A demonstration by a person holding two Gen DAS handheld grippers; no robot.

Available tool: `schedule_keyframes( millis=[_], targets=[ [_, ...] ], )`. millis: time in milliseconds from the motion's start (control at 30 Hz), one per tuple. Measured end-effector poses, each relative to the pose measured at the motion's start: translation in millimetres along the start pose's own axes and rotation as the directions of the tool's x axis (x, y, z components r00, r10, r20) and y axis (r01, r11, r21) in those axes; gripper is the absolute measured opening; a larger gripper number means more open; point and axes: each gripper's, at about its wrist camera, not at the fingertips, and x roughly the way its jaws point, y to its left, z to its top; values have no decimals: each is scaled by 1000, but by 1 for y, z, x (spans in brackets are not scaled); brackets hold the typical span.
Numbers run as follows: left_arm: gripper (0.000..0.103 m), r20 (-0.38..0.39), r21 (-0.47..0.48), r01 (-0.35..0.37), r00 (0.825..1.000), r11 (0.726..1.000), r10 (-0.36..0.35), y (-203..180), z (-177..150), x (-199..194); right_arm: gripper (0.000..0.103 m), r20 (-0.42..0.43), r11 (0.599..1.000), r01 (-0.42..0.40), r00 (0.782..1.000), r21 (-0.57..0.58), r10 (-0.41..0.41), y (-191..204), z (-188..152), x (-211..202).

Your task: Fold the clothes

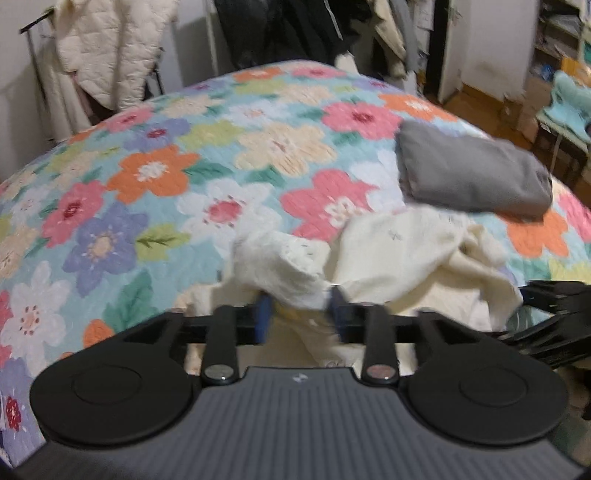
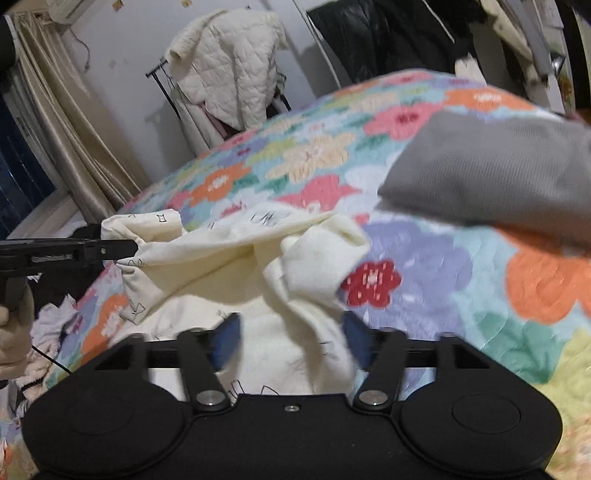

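A cream garment (image 1: pixel 406 251) with small black prints lies crumpled on the floral bedspread (image 1: pixel 177 170), partly lifted. My left gripper (image 1: pixel 301 315) is shut on a bunched edge of it; in the right wrist view the same gripper (image 2: pixel 136 247) pinches the cloth (image 2: pixel 221 251) at the left, held by a person's hand (image 2: pixel 14 332). My right gripper (image 2: pixel 291 339) stands open, its blue pads wide apart with cream cloth draped between them. It shows at the right edge (image 1: pixel 535 299) of the left wrist view. A folded grey garment (image 1: pixel 472 170) (image 2: pixel 498 166) rests on the bed beyond.
A quilted cream jacket (image 2: pixel 229 66) hangs on a rack behind the bed, with dark clothes (image 1: pixel 280 29) hanging beside it. Curtains (image 2: pixel 74 129) cover a window at the left. Cluttered shelves (image 1: pixel 561 44) stand at the right. More loose clothing (image 2: pixel 48 332) lies by the bed's left edge.
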Motion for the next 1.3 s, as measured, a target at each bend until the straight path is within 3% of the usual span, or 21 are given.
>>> schedule_keyframes(
  millis=[33,133,167,200,267,300,333,400,633,733,767,867,1067,1233,1300],
  targets=[
    [59,-15,14,4,1000,1000,-4,-4,-3,5,92,-26,1000,-10,1000,-10,10,-2,-6,10],
    [67,-50,41,5,999,999,-3,-12,-10,19,93,-51,999,-7,999,-34,5,-5,-22,28],
    [68,-55,38,4,999,999,-2,-14,-12,23,86,-40,998,-15,999,-53,13,-1,-24,26],
    [67,-58,34,4,998,999,-2,-15,-14,26,67,-30,997,-23,999,-72,21,2,-26,24],
    [56,-61,28,1,998,1000,0,-17,-15,29,49,-15,995,-39,999,-89,37,6,-28,19],
    [32,-63,29,-4,998,1000,6,-18,-15,30,34,-10,994,-34,999,-100,34,7,-28,17],
    [18,-66,36,-11,998,999,13,-19,-14,29,29,0,993,-28,1000,-112,28,9,-28,13],
    [14,-53,30,-16,998,999,17,-19,-9,26,23,34,991,-11,999,-135,16,11,-27,3],
    [11,59,-22,-79,995,997,81,-8,16,-5,17,108,991,8,994,-133,6,11,-12,-28],
    [11,146,6,-150,978,989,147,-7,28,-24,17,139,989,14,990,-147,6,13,-5,-39],
    [11,178,14,-172,970,985,167,-7,32,-31,11,150,988,20,989,-152,3,14,-3,-42],
    [11,257,10,-197,948,980,188,-2,41,-52,10,180,987,31,984,-159,-2,15,3,-52],
    [10,343,-40,-184,921,982,187,4,49,-87,10,181,990,25,983,-141,1,9,9,-55],
    [10,474,-38,-91,875,995,98,-1,50,-129,10,165,992,12,986,-122,9,9,7,-52],
    [10,476,-31,-30,878,999,41,-2,49,-136,10,159,993,6,987,-115,12,10,6,-51]
  ],
)
